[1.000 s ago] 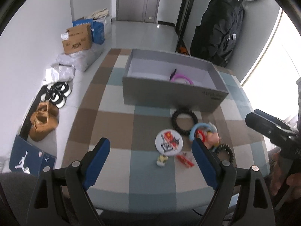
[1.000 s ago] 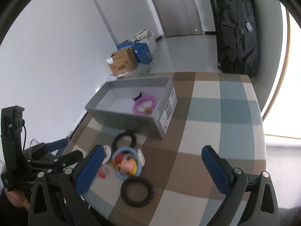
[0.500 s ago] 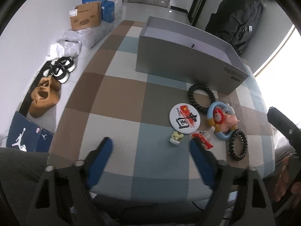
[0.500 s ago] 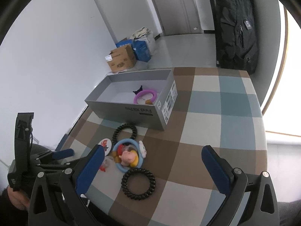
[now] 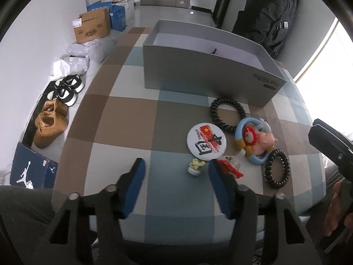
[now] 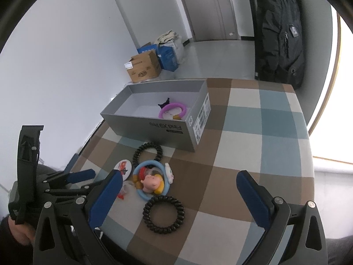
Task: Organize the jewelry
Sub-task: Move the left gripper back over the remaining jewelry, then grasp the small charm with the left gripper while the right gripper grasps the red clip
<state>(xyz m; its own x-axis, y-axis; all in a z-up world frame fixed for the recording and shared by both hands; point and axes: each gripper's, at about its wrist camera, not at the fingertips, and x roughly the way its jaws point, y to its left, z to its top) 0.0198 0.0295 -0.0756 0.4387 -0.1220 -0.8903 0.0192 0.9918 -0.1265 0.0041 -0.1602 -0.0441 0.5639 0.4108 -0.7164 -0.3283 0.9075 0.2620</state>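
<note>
A grey box (image 5: 198, 72) (image 6: 154, 125) stands on the checked table and holds a purple ring (image 6: 173, 110). In front of it lie two black coil rings (image 5: 227, 116) (image 5: 276, 169) (image 6: 163, 214), a round badge (image 5: 206, 141), a blue ring with toy figures (image 5: 253, 141) (image 6: 152, 182), a small green charm (image 5: 195, 165) and a red clip (image 5: 229, 167). My left gripper (image 5: 176, 187) is open and empty, low over the table just short of the charm. My right gripper (image 6: 176, 201) is open and empty above the near coil ring.
The checked table (image 5: 123, 121) ends close below both grippers. Shoes (image 5: 49, 123), cardboard boxes (image 5: 92, 25) and bags lie on the floor at the left. A black backpack (image 6: 278, 33) leans against the far wall. The left gripper shows in the right wrist view (image 6: 72, 181).
My left gripper has dropped and moved forward toward the small items, so the charm and clip now sit just ahead of its fingers. The right gripper has barely shifted.
</note>
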